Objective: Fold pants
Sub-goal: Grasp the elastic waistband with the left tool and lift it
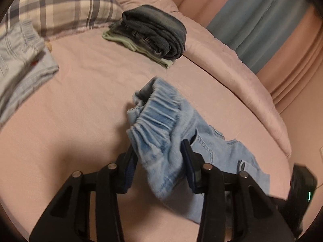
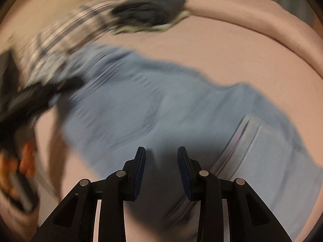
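Observation:
Light blue denim pants (image 1: 161, 125) lie on the pink bed. In the left wrist view my left gripper (image 1: 159, 151) has the elastic waistband bunched between its fingers and lifted off the sheet; the fingers stand fairly wide apart around the cloth. In the right wrist view, which is blurred by motion, the pants (image 2: 161, 100) spread across the bed, and my right gripper (image 2: 161, 153) is open and empty just above the cloth. The left gripper (image 2: 36, 94) shows at the left of that view.
A stack of folded dark and pale green clothes (image 1: 153, 32) sits at the back of the bed. A plaid pillow (image 1: 66, 6) and another pale blue garment (image 1: 22, 56) lie at the left. A pink duvet roll (image 1: 232, 60) lines the right side.

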`<state>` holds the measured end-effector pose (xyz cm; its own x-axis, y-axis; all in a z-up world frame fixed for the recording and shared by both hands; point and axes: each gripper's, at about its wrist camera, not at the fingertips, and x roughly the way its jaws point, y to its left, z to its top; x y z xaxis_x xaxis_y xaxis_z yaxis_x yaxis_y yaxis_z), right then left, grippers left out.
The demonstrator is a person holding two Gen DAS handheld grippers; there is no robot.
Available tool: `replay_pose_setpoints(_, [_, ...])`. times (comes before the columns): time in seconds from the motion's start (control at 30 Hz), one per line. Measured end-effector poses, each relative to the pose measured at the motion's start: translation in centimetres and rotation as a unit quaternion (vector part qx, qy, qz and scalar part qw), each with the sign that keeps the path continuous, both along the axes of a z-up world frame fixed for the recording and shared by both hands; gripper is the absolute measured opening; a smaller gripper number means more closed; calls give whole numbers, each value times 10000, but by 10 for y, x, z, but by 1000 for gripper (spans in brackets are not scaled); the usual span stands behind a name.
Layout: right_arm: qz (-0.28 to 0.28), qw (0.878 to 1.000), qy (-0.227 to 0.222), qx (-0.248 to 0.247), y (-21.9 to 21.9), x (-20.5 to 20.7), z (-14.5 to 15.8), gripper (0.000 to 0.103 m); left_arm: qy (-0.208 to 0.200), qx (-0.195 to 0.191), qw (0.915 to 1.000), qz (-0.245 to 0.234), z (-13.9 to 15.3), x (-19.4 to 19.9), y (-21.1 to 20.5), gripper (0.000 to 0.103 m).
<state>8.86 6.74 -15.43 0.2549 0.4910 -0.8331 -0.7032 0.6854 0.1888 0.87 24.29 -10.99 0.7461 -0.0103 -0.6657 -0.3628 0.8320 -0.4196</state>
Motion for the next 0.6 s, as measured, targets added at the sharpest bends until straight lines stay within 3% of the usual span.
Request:
replay_pose_setpoints(0.13, [295,9986,-272,-345,4,-22,-19,36,28,217,9998,-46,3,2,-7,37])
replay_pose_setpoints(0.3, [-68,9989,388,270,-12,-3,-13,36,-83,178,9998,-81,8,1,-7,29])
replay_pose_setpoints(0.47, [-403,9948,497,795,-42,-3,-1,36,-74,127,9998,-112,11,3,-8,28])
replay_pose_setpoints(0.6, [-901,9869,602,1194,-65,-2,2,36,226,-221,9994,107,-3,4,5,31])
